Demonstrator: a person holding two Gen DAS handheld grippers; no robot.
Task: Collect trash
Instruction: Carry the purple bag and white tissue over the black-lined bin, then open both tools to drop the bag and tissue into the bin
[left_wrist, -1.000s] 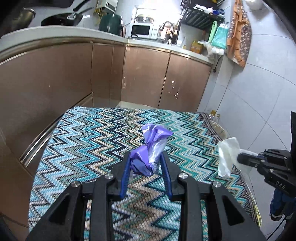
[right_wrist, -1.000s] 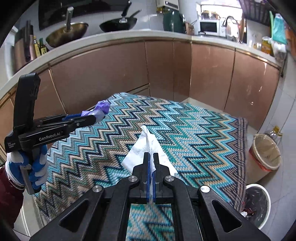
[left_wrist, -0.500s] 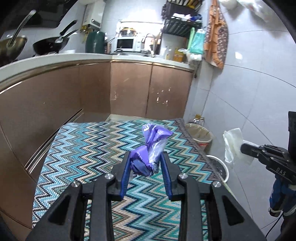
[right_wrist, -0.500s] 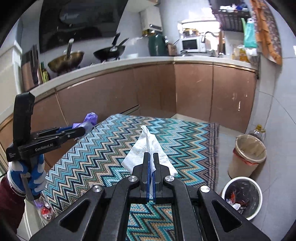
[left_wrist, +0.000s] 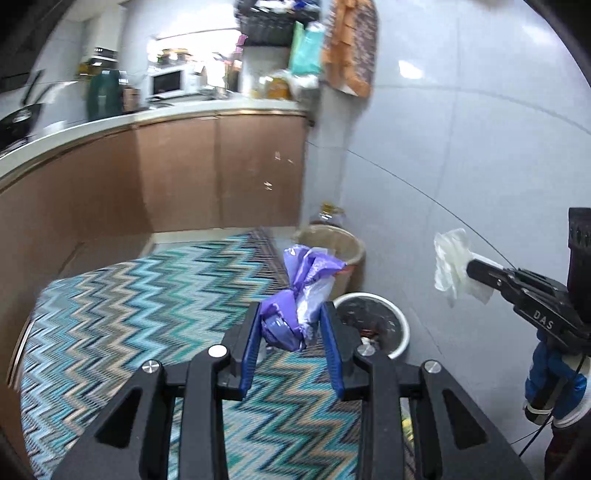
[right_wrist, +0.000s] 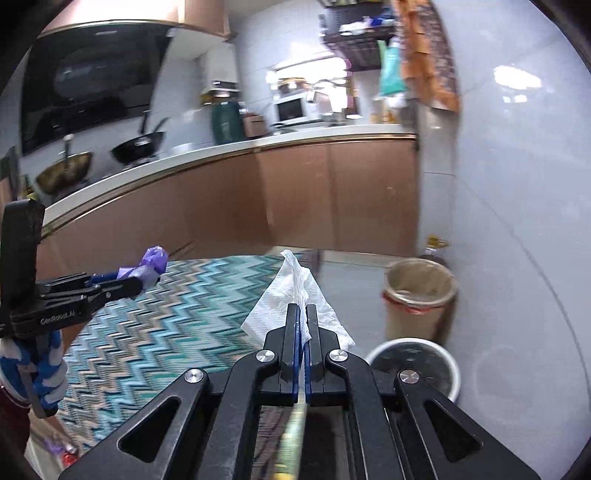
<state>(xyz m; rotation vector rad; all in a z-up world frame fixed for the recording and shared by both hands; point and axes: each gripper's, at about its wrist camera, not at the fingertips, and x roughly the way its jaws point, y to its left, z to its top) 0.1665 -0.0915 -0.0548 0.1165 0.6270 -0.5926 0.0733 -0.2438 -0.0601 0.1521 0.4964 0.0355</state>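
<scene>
Fingers (left_wrist: 253, 334) of left gripper (left_wrist: 291, 328) pinch a crumpled purple wrapper (left_wrist: 295, 295), held in air just short of the white bin (left_wrist: 373, 325). Right gripper (right_wrist: 302, 325) fingers pressed together on a white tissue (right_wrist: 291, 291), also near that bin. Tan bin (right_wrist: 419, 295) just behind it; zigzag rug (left_wrist: 129, 314) to its left.

White tissue (right_wrist: 295, 295) in right tongs (right_wrist: 302, 314), bins (right_wrist: 419, 291) beyond.

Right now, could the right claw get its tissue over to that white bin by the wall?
Probably yes. The right claw grips the tissue, and the white bin sits open just below and to its right, with nothing visible between them.
</scene>
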